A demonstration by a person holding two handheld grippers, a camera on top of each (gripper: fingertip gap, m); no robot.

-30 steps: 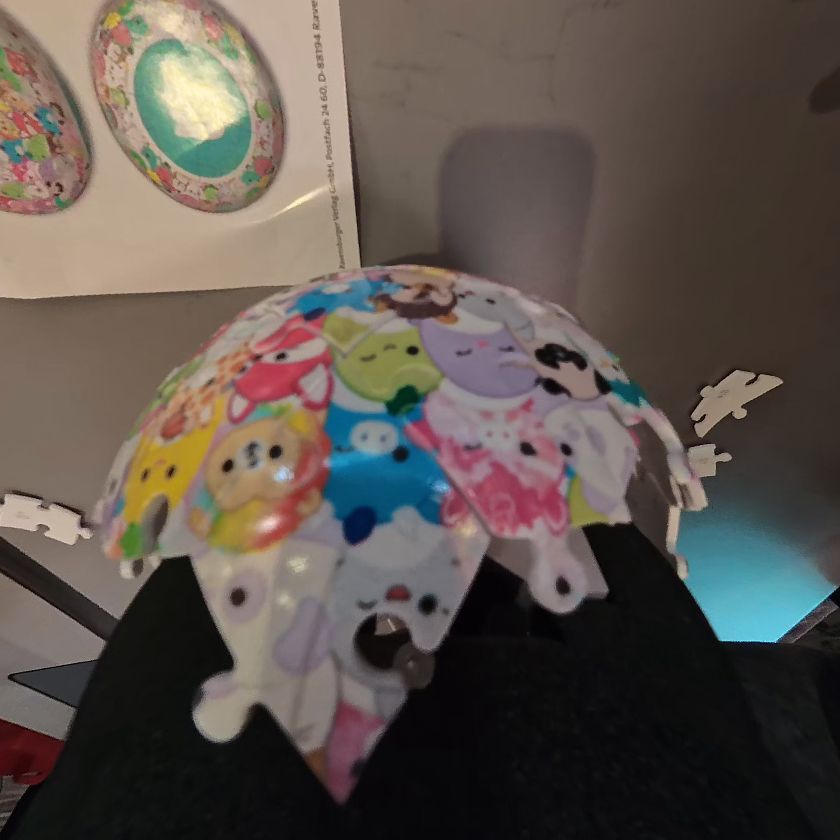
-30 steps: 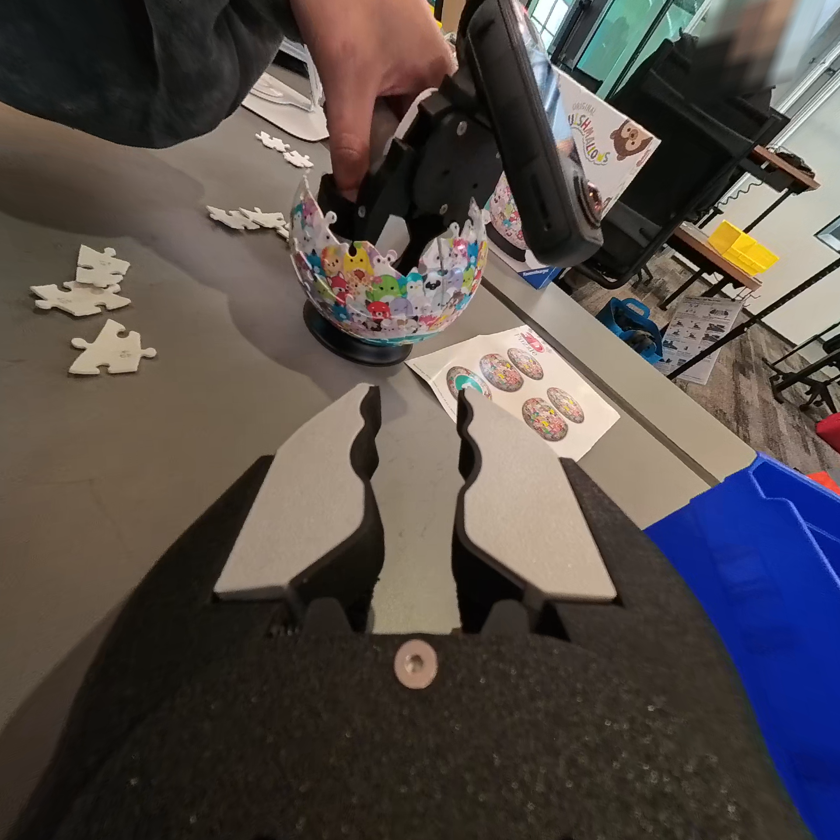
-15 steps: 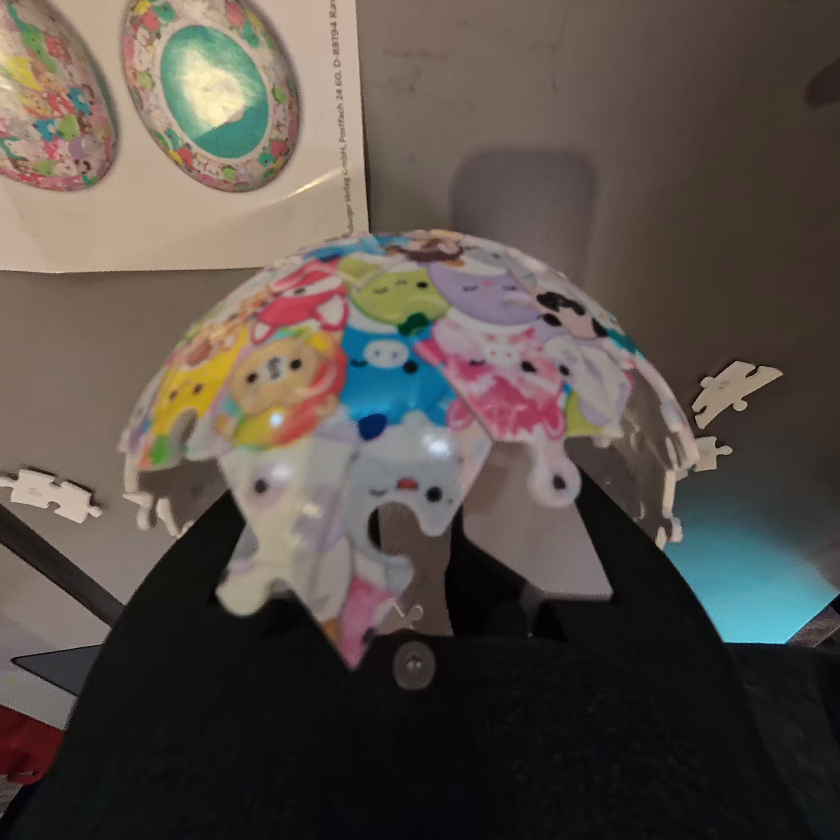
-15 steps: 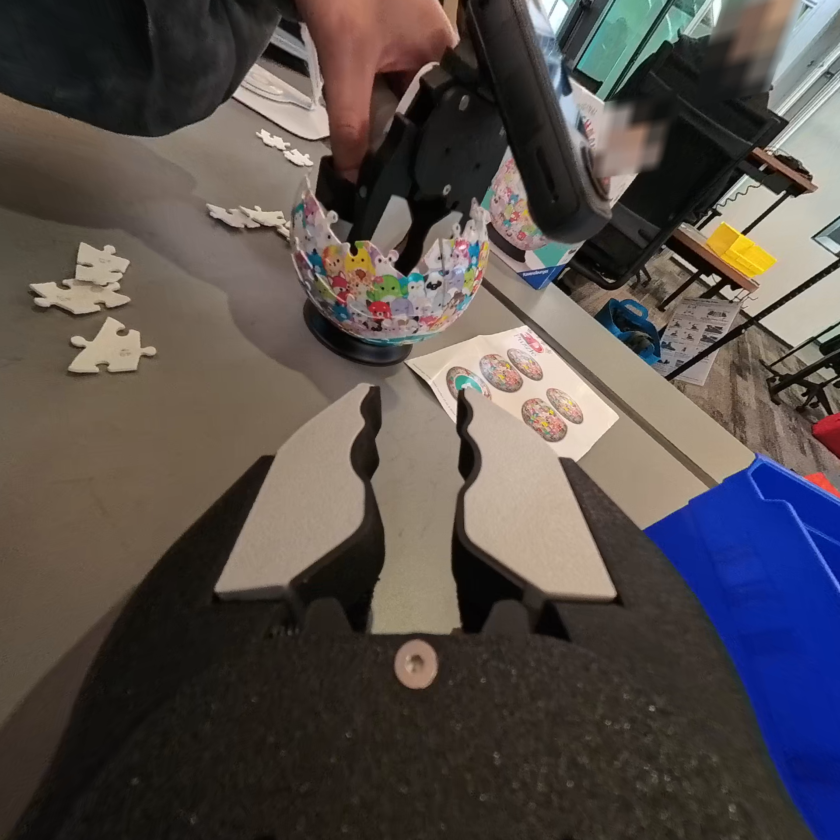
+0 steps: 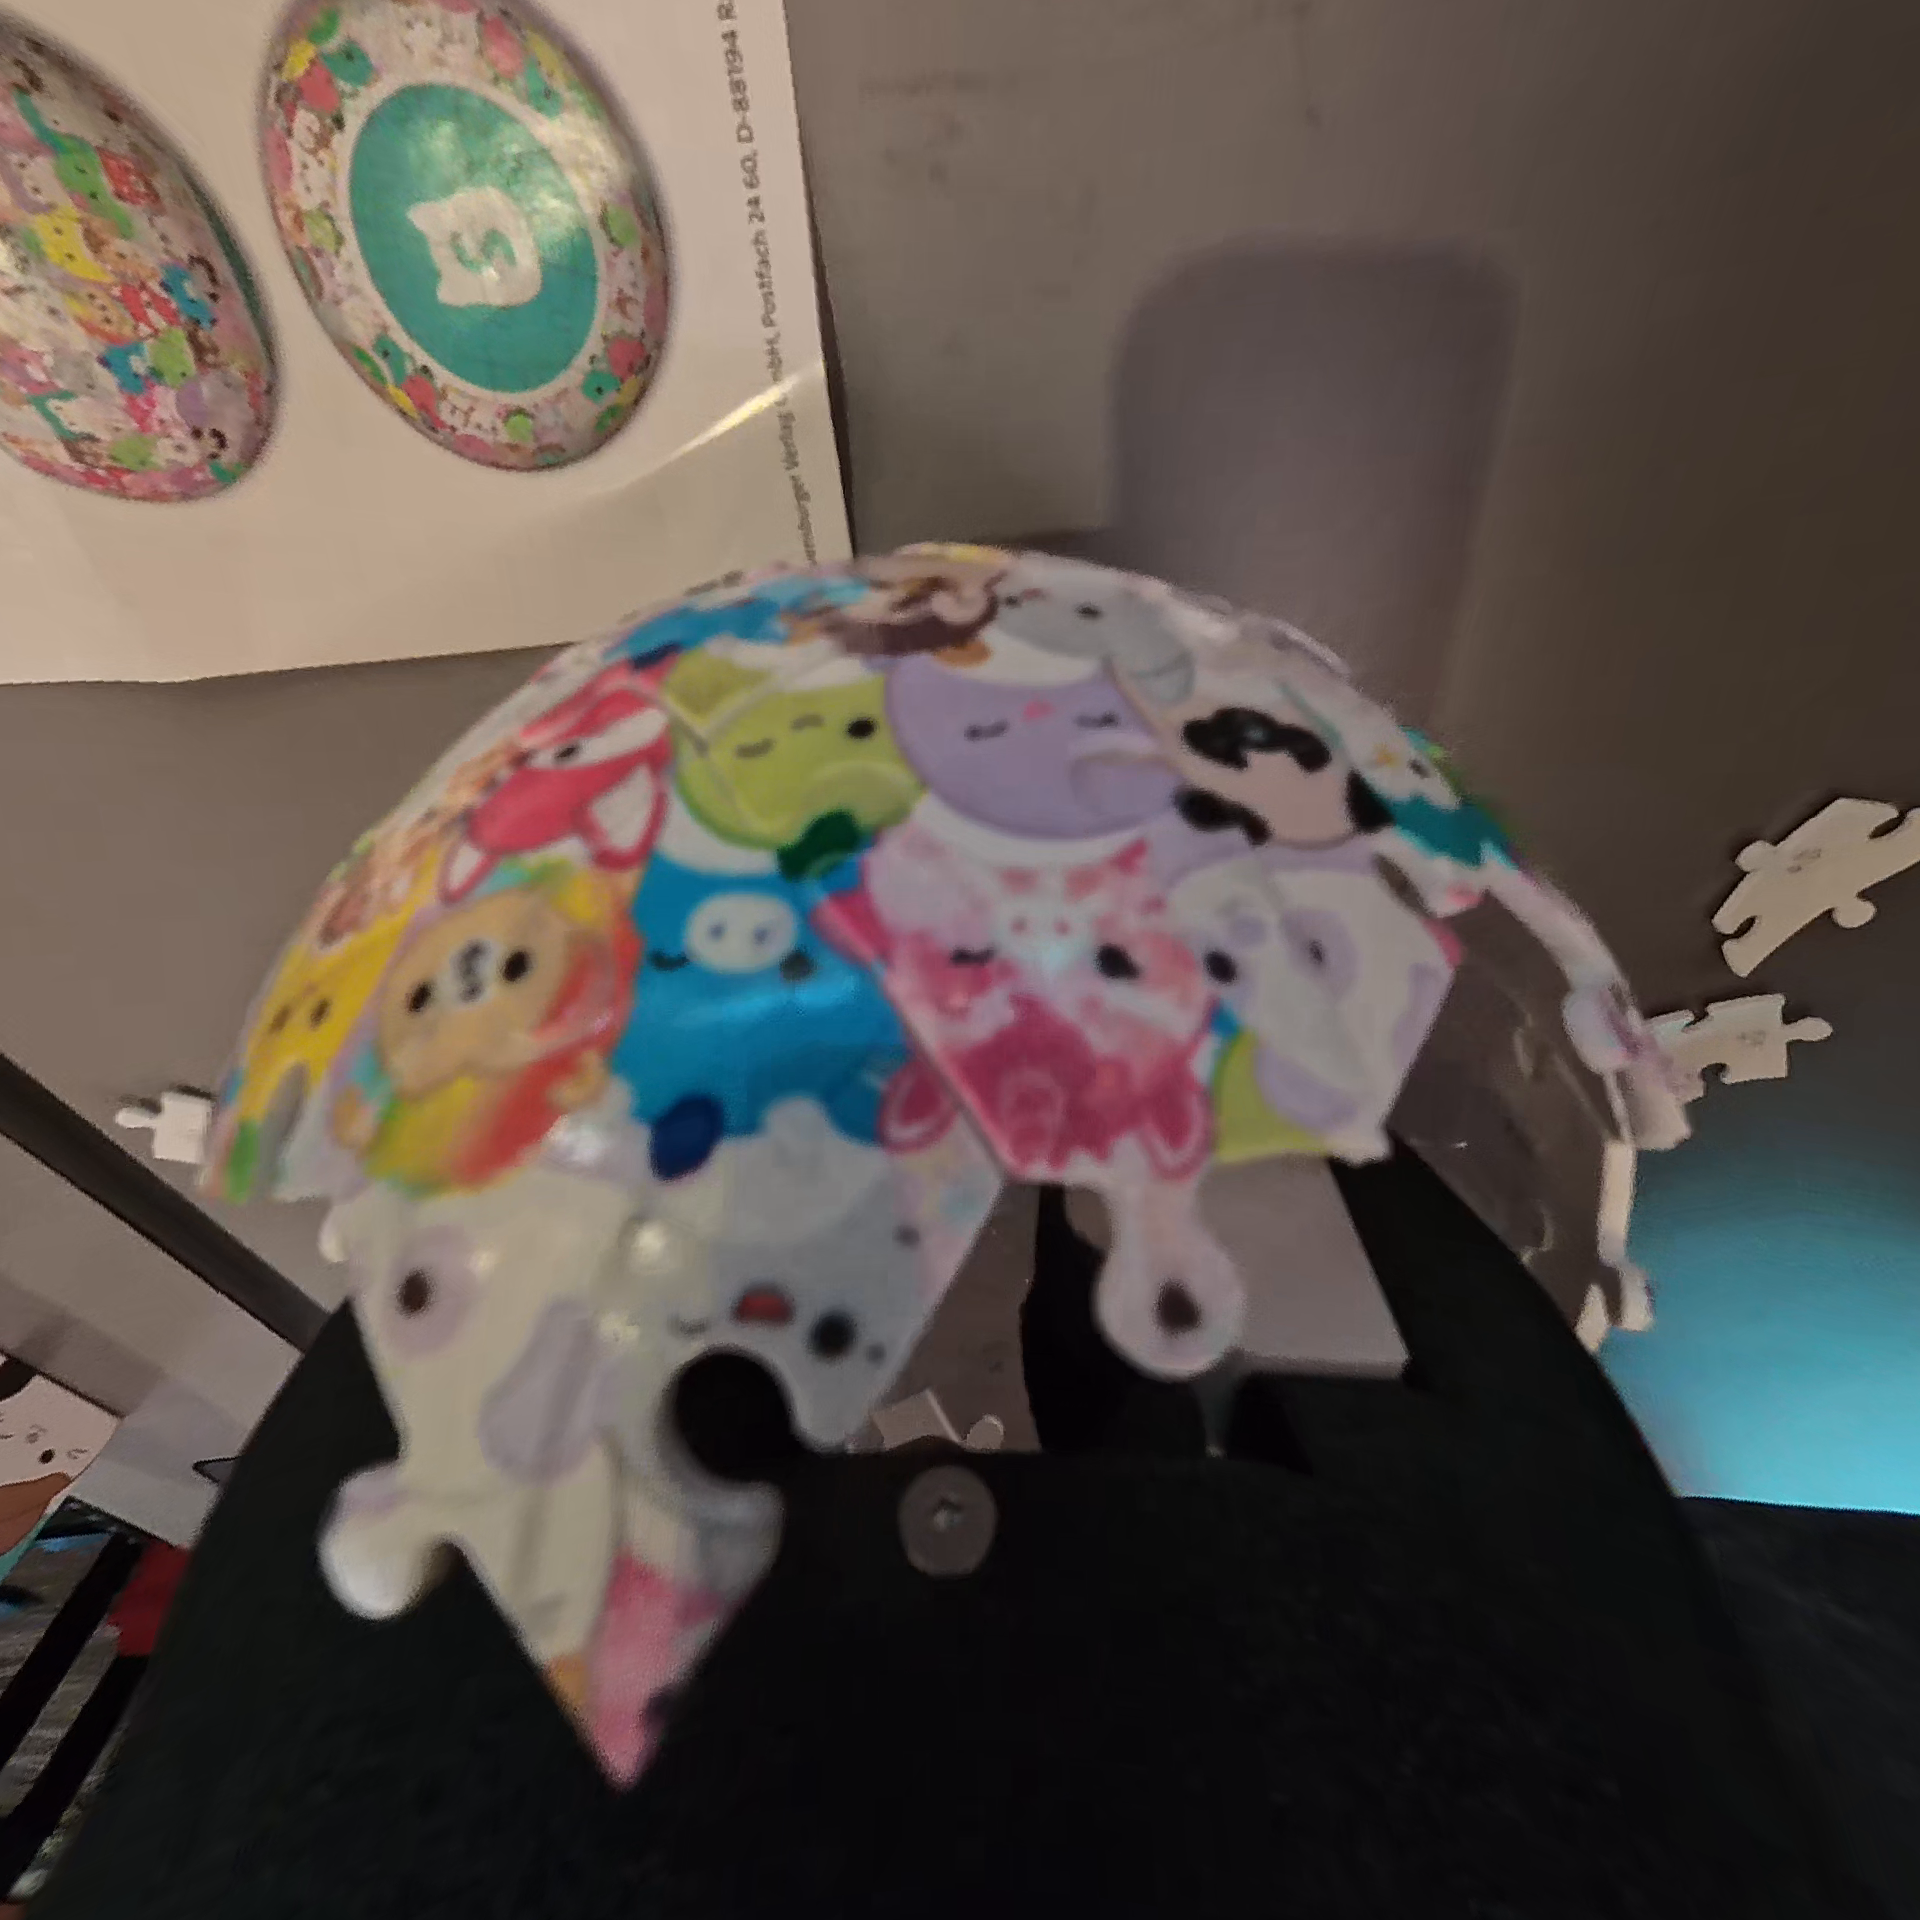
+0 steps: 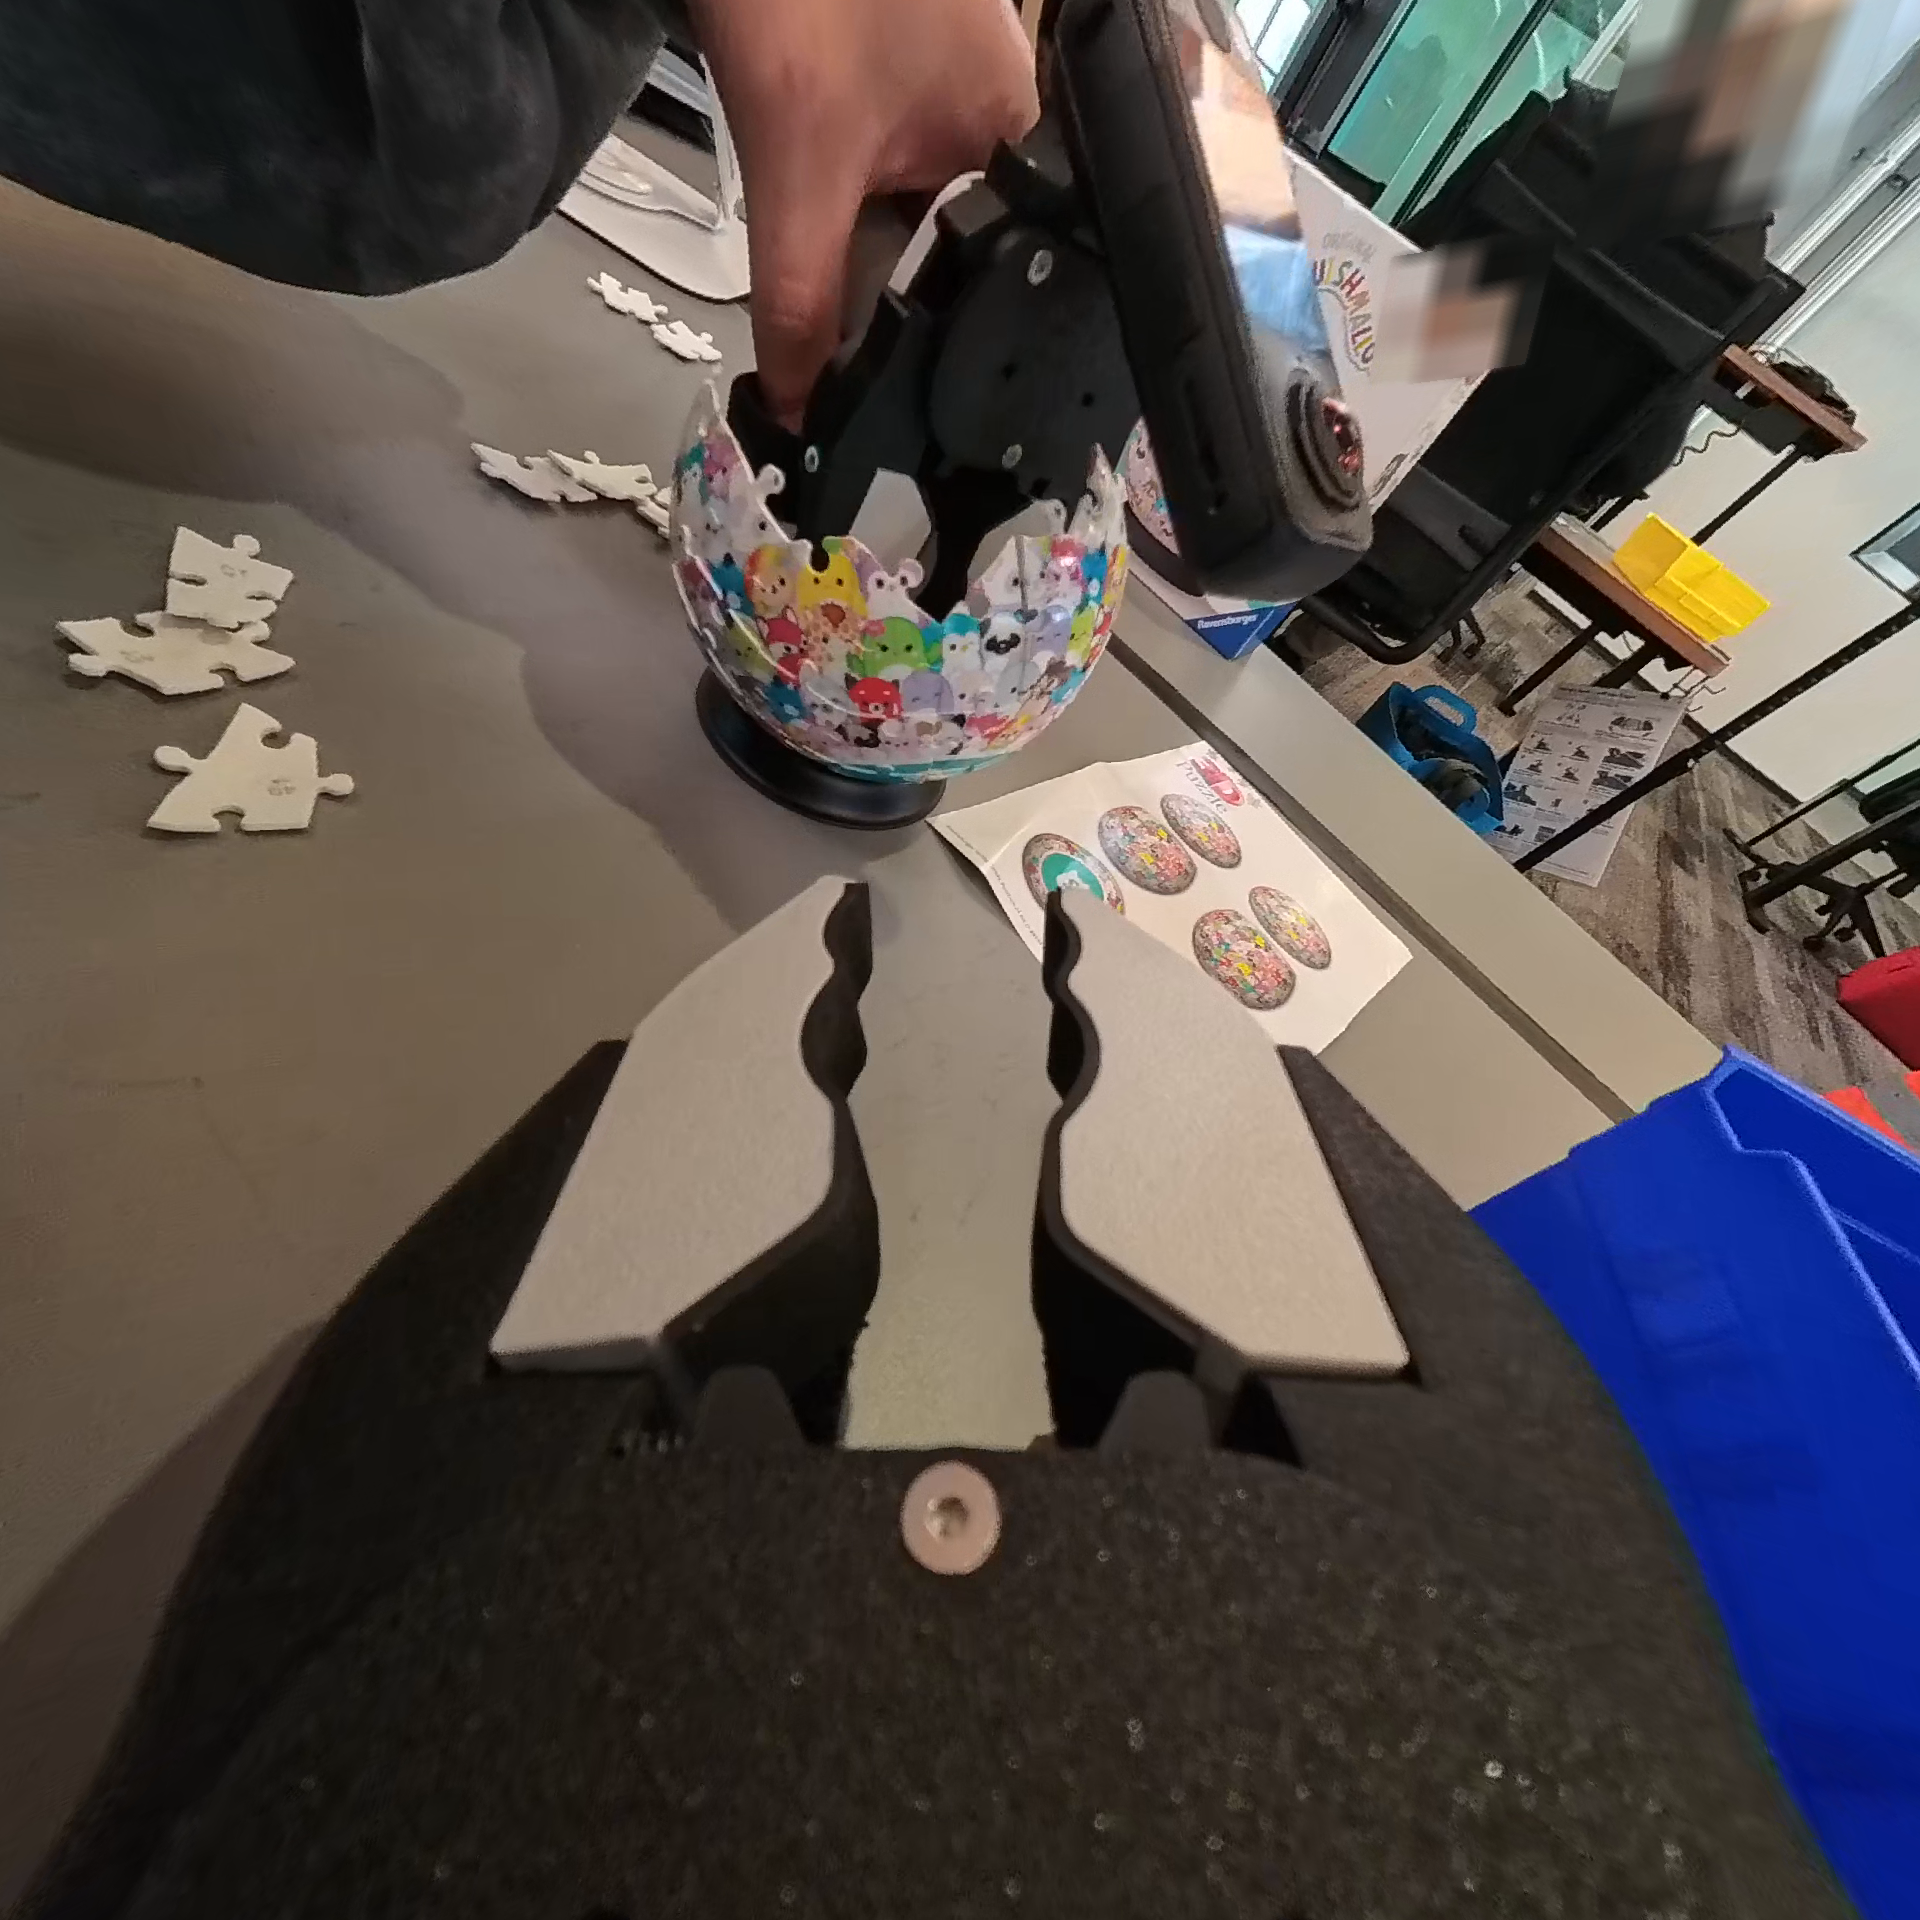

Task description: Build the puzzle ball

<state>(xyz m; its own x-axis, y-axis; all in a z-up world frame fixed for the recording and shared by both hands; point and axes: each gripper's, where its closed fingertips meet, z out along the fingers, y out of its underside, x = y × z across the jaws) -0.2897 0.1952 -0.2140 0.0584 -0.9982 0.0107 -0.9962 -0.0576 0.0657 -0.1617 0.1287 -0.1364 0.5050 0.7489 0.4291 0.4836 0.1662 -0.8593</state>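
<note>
The half-built puzzle ball (image 6: 899,634) sat as an open bowl on its dark round stand (image 6: 821,784), on the grey table (image 6: 312,1039), straight ahead of the right gripper (image 6: 956,914) but well apart from it. That gripper hung low over the table w/ a narrow gap between its jaws and nothing in it. The left gripper (image 6: 894,520) was far nearer: reaching down from above into the bowl's open top, fingers straddling the jagged rim. Whether it pinched the rim or a piece, can't tell; the shell covers the fingertips in its own view. Loose white pieces (image 6: 203,634) lay off to the left of the ball, the instruction sheet (image 6: 1184,904) just right of the stand. Judging by this, the next fit hinges on the rim notch under the left gripper, approached from above, not from the side.
</note>
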